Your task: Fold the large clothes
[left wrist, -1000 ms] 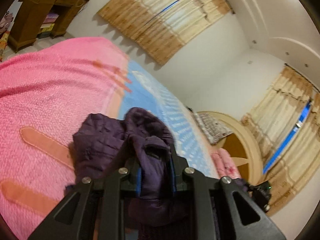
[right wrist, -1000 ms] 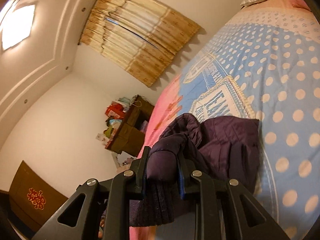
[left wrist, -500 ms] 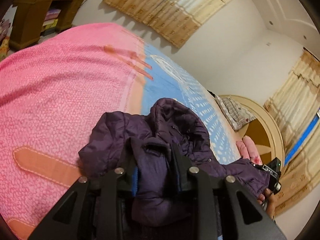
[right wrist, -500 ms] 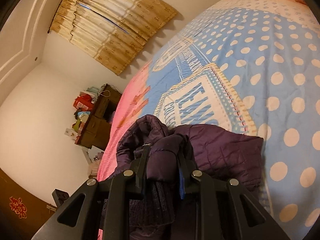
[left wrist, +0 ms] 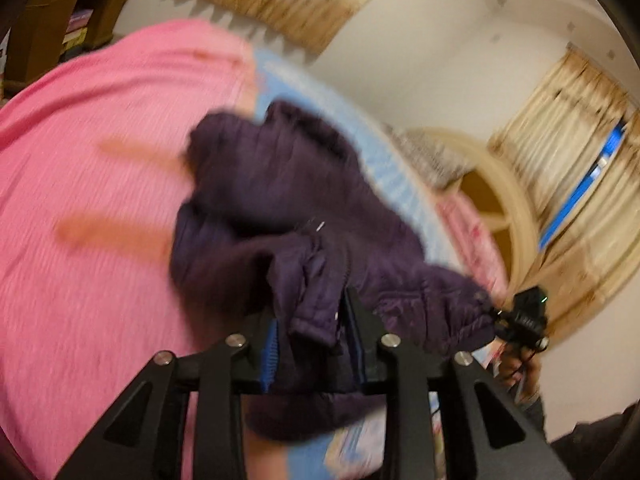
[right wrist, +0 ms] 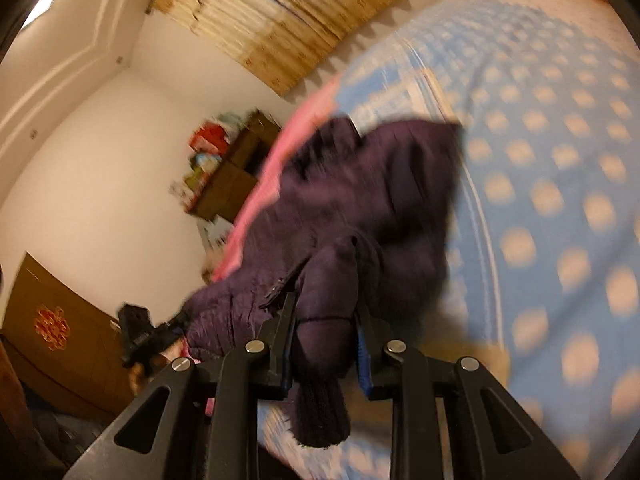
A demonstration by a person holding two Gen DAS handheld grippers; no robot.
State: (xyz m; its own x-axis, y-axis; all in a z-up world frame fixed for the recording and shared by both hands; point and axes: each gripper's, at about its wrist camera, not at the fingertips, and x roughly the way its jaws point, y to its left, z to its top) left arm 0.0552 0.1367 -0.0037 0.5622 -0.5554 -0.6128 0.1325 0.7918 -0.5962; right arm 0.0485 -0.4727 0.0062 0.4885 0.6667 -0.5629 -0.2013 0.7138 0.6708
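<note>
Home bedroom. Wide bed [left wrist: 80, 200] under a pink textured blanket and a blue cream-dotted quilt [right wrist: 560, 200]; round cream wooden headboard [left wrist: 516, 200] with a patterned pillow [left wrist: 432, 160]. Tan pleated curtains [left wrist: 288, 4] over windows, brown wooden shelf unit [left wrist: 60, 12] stacked with books, white walls.

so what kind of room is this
Most likely a bedroom in a home: a wide bed under a pink and blue polka-dot cover, tan curtains on the walls, and a rounded wooden headboard.
</note>
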